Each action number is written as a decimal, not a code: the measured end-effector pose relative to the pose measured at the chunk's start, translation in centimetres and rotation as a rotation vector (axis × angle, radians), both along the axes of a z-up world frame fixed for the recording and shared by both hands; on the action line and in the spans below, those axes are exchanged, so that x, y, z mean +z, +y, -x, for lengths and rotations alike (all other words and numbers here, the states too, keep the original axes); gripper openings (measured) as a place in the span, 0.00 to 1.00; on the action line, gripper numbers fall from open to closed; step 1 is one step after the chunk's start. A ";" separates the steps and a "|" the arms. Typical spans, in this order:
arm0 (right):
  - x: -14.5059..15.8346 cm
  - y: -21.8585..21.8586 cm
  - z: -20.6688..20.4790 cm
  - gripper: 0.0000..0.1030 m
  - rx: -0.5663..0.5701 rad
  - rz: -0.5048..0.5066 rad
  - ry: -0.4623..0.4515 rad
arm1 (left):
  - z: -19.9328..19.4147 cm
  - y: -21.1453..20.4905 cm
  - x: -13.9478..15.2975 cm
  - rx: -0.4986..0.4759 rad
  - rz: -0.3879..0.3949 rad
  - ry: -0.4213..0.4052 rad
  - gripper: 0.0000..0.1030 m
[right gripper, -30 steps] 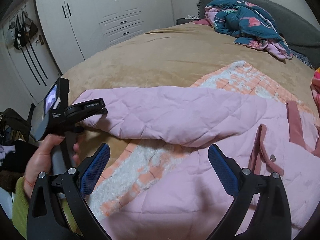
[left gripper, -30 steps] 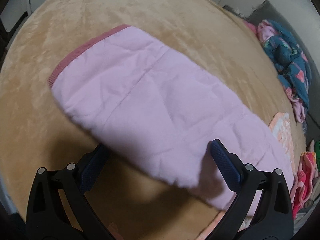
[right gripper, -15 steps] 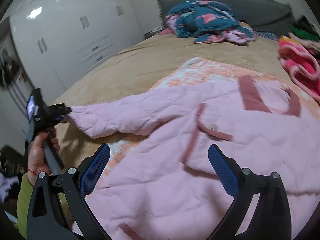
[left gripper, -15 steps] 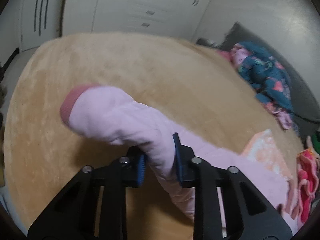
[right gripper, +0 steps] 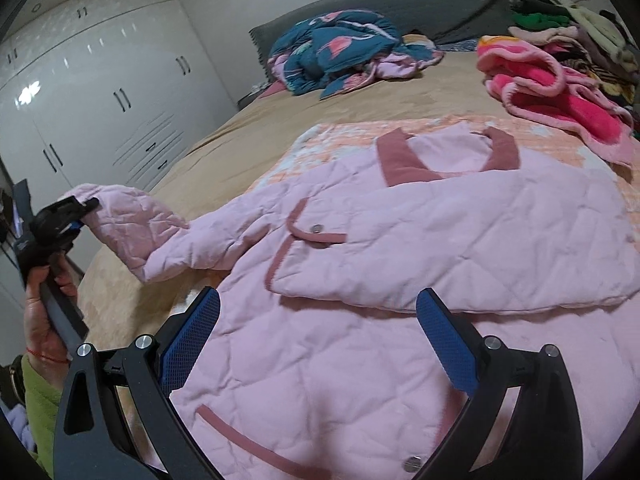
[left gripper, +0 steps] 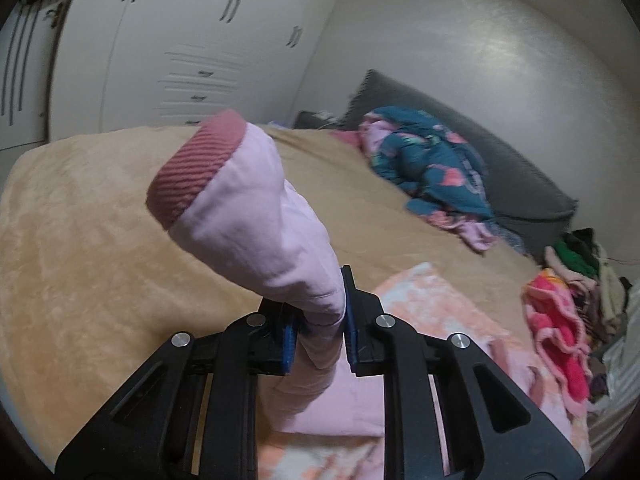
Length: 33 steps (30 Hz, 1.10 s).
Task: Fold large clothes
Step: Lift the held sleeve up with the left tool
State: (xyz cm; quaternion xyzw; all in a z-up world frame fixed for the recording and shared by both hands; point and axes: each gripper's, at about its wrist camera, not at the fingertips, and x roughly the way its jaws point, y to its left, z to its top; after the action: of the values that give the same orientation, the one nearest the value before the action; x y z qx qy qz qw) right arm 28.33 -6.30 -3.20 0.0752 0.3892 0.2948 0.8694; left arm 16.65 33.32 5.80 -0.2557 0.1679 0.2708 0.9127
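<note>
Two grippers in play. Left gripper (left gripper: 318, 330) is pinched tight on the jacket sleeve (left gripper: 276, 240), lifted off the bed, with the dark pink cuff (left gripper: 192, 172) sticking up past the pads. Right gripper (right gripper: 316, 344) is spread wide and empty, hovering over the jacket (right gripper: 400, 240), which lies flat, front up, on an orange-white blanket (right gripper: 340, 136).

Risks, my read: the grip sits short of the cuff, so the sleeve could slip out under pull; with nothing pinning the body, dragging the sleeve across may skew it.

Surface is a tan bedspread (left gripper: 100, 240). Beyond it: a blue quilt (right gripper: 340, 48), a clothes pile (right gripper: 560, 60), a grey headboard (left gripper: 480, 140), white wardrobes (right gripper: 100, 80).
</note>
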 end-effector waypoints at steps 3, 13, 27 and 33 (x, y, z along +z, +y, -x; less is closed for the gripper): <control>0.0 -1.2 0.0 0.95 -0.019 -0.006 0.000 | 0.5 -1.3 1.4 -0.004 -0.024 -0.051 0.11; 0.2 -5.2 -0.3 0.95 -0.096 -0.025 -0.010 | 1.3 -6.8 5.2 -0.096 -0.120 -0.174 0.11; 1.0 -11.2 0.5 0.95 -0.208 -0.013 -0.048 | -0.2 -14.2 6.6 -0.423 -0.118 -0.300 0.11; 0.9 -13.6 1.0 0.95 -0.272 0.021 -0.065 | -1.5 -16.9 6.3 -0.544 -0.103 -0.312 0.11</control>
State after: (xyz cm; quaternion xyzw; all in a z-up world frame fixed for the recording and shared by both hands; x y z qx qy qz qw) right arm 27.30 -19.94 -2.33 0.1087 0.3503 0.1727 0.9141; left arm 18.16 16.38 12.08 -0.1933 0.0741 -0.0177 0.9782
